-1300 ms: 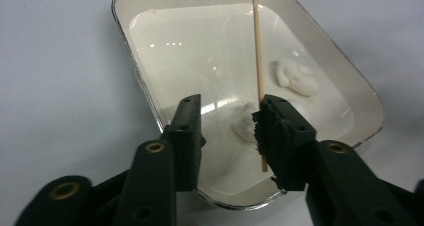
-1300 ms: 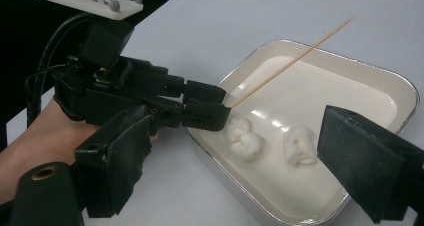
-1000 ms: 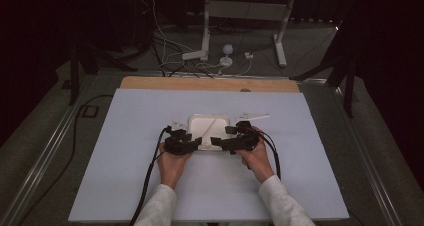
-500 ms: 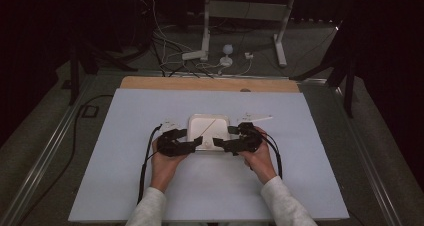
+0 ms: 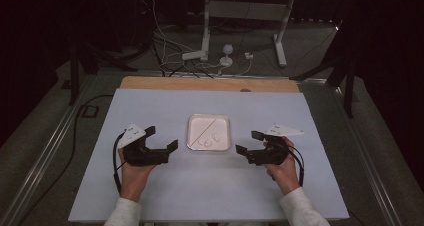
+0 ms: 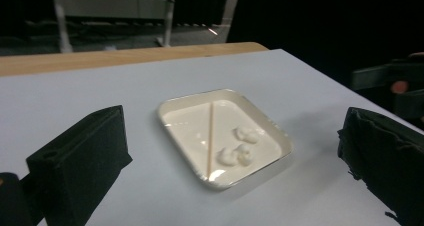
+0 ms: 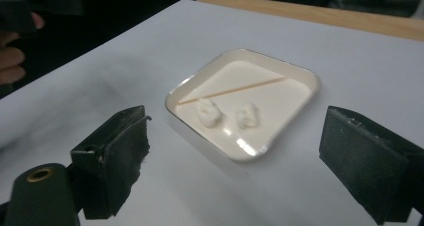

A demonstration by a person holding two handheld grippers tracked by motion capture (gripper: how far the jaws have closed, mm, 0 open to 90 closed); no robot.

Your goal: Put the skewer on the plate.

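Observation:
A shallow white tray point(image 5: 192, 121) rests at the middle of the white table top. Inside it lie a thin wooden stick point(image 5: 205, 128) set diagonally and a few small white lumps point(image 5: 210, 140). My left gripper point(image 5: 161, 137) rests on the table to the tray's left, open and holding nothing. My right gripper point(image 5: 249, 142) rests to the tray's right, likewise open and holding nothing. In the left gripper view the tray point(image 6: 172, 106), stick point(image 6: 210, 136) and lumps point(image 6: 235, 153) lie just beyond the wide-apart jaws. The right gripper view shows the tray point(image 7: 300, 73), stick point(image 7: 235, 90) and lumps point(image 7: 207, 111) the same way.
A wooden strip point(image 5: 210, 83) runs along the table's far edge. Beyond it are cables and a metal stand point(image 5: 207, 31) on the floor. Metal rails point(image 5: 45, 151) flank the table. The other gripper point(image 6: 395, 83) shows at the right of the left gripper view.
Both grippers have pulled outward from the tray's sides, the left one to the left and the right one to the right. The tray stays in place.

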